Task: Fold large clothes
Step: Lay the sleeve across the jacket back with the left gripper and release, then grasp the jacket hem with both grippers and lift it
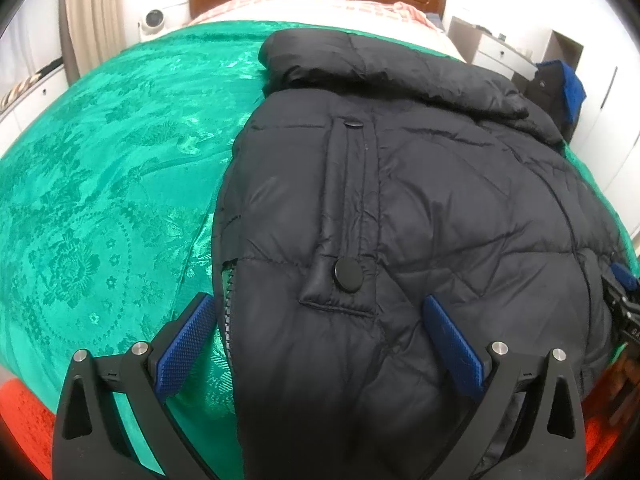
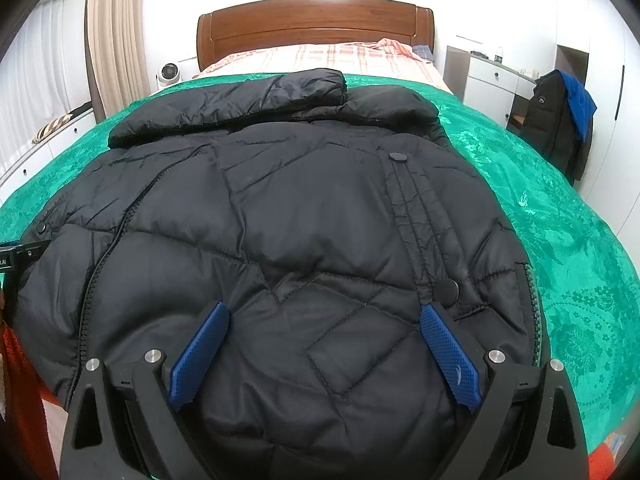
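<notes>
A black quilted puffer jacket [image 1: 400,200] lies flat on a green patterned bedspread [image 1: 100,200], collar toward the headboard. It fills the right wrist view [image 2: 280,220]. My left gripper [image 1: 320,320] is open, its blue pads spread over the jacket's left hem by the zipper and a snap button [image 1: 347,275]. My right gripper [image 2: 324,324] is open over the hem, near a snap button [image 2: 446,291]. Neither holds cloth. The right gripper's tip shows at the left wrist view's right edge [image 1: 624,300].
A wooden headboard [image 2: 316,24] and plaid bedding [image 2: 320,56] lie beyond the jacket. A chair with dark and blue clothes [image 2: 560,120] stands to the right beside white drawers [image 2: 488,76]. A small fan [image 2: 168,72] and curtains [image 2: 116,40] are at the left.
</notes>
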Motion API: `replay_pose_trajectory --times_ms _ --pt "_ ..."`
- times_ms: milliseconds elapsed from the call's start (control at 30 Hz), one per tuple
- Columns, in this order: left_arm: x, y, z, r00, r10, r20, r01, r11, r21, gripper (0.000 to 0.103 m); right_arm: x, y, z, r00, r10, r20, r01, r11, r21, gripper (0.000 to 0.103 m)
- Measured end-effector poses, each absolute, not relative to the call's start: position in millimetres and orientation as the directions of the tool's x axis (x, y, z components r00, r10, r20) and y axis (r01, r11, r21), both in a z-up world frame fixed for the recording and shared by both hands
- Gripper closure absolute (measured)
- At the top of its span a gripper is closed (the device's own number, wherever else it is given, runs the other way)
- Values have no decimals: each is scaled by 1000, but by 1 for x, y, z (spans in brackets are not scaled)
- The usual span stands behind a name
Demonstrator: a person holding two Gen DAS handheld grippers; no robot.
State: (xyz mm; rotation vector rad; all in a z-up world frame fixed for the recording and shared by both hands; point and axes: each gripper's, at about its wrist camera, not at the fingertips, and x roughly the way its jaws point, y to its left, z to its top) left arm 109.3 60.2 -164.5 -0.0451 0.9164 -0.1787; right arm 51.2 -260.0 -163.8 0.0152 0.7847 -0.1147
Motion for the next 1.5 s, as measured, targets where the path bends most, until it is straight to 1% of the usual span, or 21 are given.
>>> replay_pose_trajectory --times_ms 867,1000,1067,1100,1167,1233,1300,1333,1400,1500 --pt "109 60 -165 596 -170 -785 134 985 -112 0 51 -260 -164 702 -99 -706 109 994 -31 6" --pt "109 61 -161 575 -173 -800 137 984 -115 1 51 -261 -163 698 -89 -711 107 994 -20 7" --pt "106 67 -150 563 -191 -804 146 981 -131 1 48 -269 -154 693 -51 -719 106 994 32 8" --pt "102 75 -139 578 -202 -791 141 979 -148 1 44 -277 -147 699 -27 -714 110 991 71 8" --pt "95 91 -125 600 -228 -767 128 974 -189 1 30 -301 -128 721 -24 -692 159 979 131 8" --pt "88 111 -119 594 -267 -759 117 962 -247 1 15 -338 -113 711 -34 -703 227 957 183 7" --pt "87 127 -133 522 -317 -792 99 945 -313 1 8 -365 -113 663 -17 -748 265 941 213 7" --pt "86 130 -140 493 -334 -803 92 938 -334 1 4 -379 -119 620 13 -784 279 931 236 7" --pt "84 131 -164 404 -378 -833 74 921 -382 1 -4 -395 -132 555 92 -827 288 911 295 7" --pt "76 117 -175 364 -386 -848 112 922 -372 2 -13 -405 -156 493 243 -835 277 866 416 8"
